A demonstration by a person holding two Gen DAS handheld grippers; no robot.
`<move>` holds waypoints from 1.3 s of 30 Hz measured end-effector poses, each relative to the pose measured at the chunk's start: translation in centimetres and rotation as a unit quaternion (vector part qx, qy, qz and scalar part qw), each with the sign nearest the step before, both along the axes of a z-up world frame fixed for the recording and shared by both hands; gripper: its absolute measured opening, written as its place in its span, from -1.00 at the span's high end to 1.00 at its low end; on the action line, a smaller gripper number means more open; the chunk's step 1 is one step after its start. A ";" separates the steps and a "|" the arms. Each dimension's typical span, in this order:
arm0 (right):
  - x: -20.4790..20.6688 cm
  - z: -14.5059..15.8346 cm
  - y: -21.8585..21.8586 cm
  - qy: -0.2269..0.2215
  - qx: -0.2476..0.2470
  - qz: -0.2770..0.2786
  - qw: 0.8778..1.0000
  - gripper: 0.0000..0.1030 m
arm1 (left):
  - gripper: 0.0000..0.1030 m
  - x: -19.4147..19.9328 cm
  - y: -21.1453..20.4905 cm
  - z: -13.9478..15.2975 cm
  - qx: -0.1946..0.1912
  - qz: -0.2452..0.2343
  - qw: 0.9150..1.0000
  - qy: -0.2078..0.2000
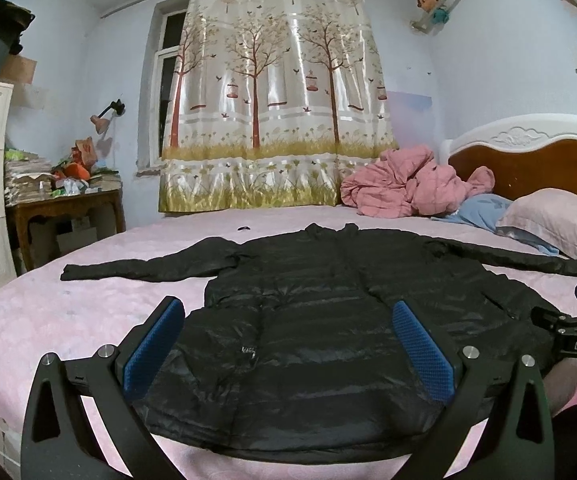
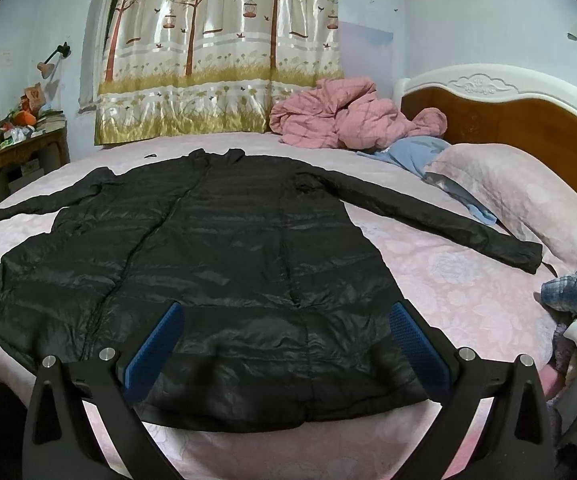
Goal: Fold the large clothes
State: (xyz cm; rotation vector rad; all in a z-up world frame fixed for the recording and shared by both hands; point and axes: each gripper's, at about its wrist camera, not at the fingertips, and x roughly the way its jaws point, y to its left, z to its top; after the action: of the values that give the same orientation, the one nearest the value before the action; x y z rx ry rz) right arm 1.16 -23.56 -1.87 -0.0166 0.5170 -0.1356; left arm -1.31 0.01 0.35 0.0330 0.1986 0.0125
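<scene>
The coat lies flat on the bed, hem at the near edge, collar toward the far edge, sleeves spread out to the left and right. The left gripper hangs over the hem, jaws wide apart, and the right gripper likewise, further right along the near edge. A quilt is heaped at the far right corner, against the headboard. A pillow lies along the right edge before the headboard, just beyond the right sleeve's cuff. Behind the far edge hangs a curtain. Left of the bed stands a table.
</scene>
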 end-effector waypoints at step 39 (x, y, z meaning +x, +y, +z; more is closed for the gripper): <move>-0.2 -0.5 -1.1 -0.012 0.018 0.000 1.000 -1.00 | -1.00 -0.6 -0.9 -0.2 0.035 0.001 0.999 -0.024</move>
State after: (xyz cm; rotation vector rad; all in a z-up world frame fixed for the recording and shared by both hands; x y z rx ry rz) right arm 0.94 -24.69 -2.38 0.0206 0.4958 -0.1272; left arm -1.90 -0.89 0.13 0.1018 0.1511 0.0232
